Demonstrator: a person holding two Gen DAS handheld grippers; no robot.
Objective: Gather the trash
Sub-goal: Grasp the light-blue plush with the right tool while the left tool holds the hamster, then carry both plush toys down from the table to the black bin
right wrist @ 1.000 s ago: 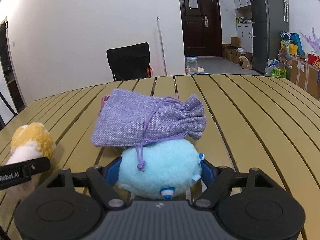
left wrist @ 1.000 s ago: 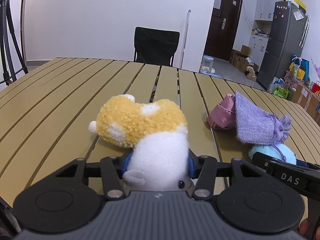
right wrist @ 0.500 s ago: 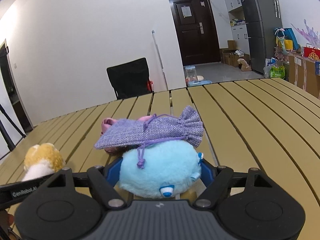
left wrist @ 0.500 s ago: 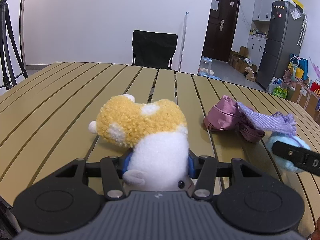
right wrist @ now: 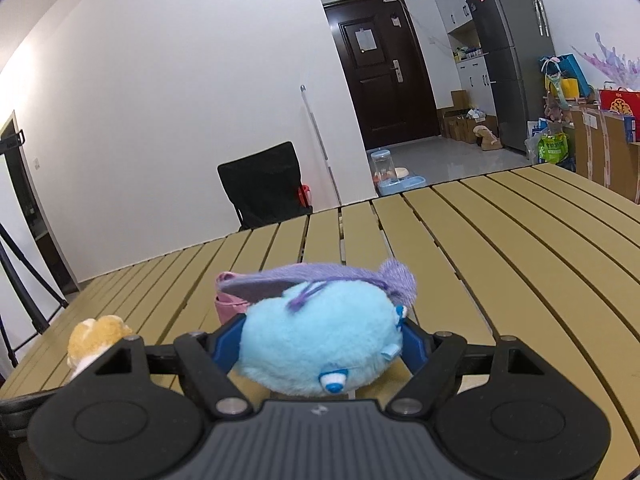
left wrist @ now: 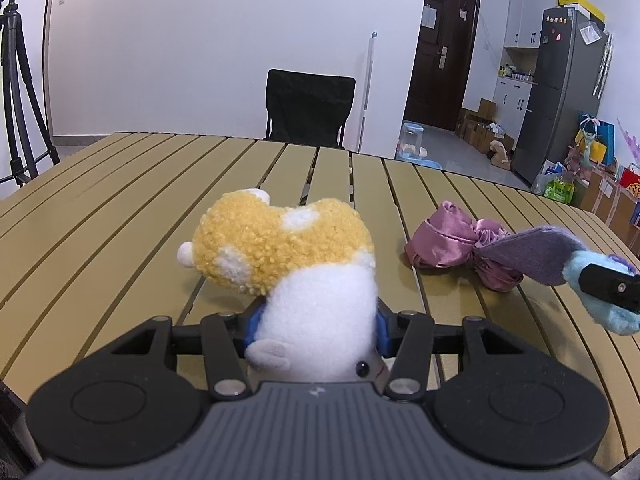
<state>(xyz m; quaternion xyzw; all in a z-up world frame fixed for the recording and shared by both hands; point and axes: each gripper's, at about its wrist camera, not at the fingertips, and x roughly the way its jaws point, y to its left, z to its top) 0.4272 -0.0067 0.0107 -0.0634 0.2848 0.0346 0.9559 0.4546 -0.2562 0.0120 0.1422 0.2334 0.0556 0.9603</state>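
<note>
The step in hand is judged to be the carrying of two picked-up items, one in each gripper; no bin or bag for trash is seen in either view, so where they are to be put cannot be told. The left gripper (left wrist: 316,320) is pinched on a yellow-and-white plush toy (left wrist: 296,272), whose white part is pressed between the blue pads while the yellow part sticks out forward over the slatted table (left wrist: 120,208); the right gripper (right wrist: 320,348) is closed on a light-blue plush toy (right wrist: 316,340), which fills the space between its jaws. A purple drawstring pouch (right wrist: 320,276) is draped over the top of the blue toy, and its far end reaches to a pink satin pouch (left wrist: 444,236) that lies on the table, just beside and ahead of the right gripper; whether the two pouches touch cannot be told. For the next move, a firm grip on both toys is called for, and the purple pouch may slide off.
</note>
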